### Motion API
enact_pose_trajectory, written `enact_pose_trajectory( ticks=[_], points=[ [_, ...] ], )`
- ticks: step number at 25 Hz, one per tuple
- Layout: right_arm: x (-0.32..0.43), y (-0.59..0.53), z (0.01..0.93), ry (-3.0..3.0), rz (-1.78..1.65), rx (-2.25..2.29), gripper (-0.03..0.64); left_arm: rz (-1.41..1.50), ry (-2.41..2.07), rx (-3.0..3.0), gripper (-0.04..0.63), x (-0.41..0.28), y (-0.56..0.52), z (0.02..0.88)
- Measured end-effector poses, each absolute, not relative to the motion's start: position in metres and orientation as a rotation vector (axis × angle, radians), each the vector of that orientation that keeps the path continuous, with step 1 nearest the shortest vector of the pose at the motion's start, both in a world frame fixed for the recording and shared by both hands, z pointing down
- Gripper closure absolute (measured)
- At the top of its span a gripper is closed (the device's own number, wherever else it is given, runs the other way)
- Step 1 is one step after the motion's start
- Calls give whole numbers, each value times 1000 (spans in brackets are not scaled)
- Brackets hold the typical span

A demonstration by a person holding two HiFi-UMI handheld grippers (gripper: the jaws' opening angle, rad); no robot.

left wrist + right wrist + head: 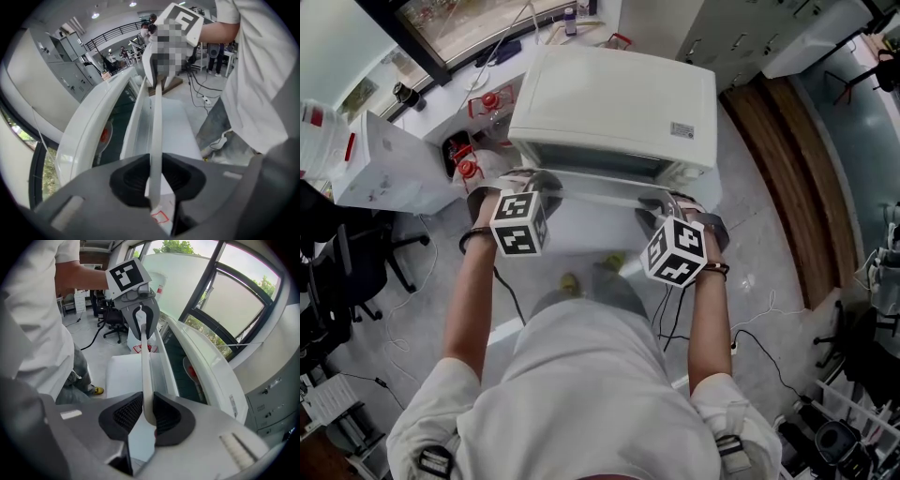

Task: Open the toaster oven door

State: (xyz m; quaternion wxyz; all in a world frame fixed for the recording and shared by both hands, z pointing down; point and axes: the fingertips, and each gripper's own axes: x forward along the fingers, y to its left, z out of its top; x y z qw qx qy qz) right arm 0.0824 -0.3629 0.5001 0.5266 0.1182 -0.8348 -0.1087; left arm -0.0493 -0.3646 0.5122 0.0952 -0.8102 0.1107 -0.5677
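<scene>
A white toaster oven (614,103) stands in front of me, seen from above in the head view. Its door (591,225) hangs partly open, tilted toward me. My left gripper (520,180) holds the left end of the door's handle bar and my right gripper (675,200) holds the right end. In the left gripper view the white handle bar (157,122) runs straight out from between the black pads (129,180), which press on it. In the right gripper view the pads (126,416) likewise clamp the handle bar (146,376), and the left gripper (140,319) shows at its far end.
A white box (389,164) and red-capped items (469,161) sit to the left of the oven. A black chair (337,272) stands at the far left. Cables (750,323) trail over the floor on the right, and a window (459,19) lies behind.
</scene>
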Motion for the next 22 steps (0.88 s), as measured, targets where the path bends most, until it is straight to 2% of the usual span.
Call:
enact_pose_trajectory(
  ticks=[22],
  points=[
    [77,-299,543,-1925,-303,468,540,-1653,318,-2288,526,-56,-297,554]
  ],
)
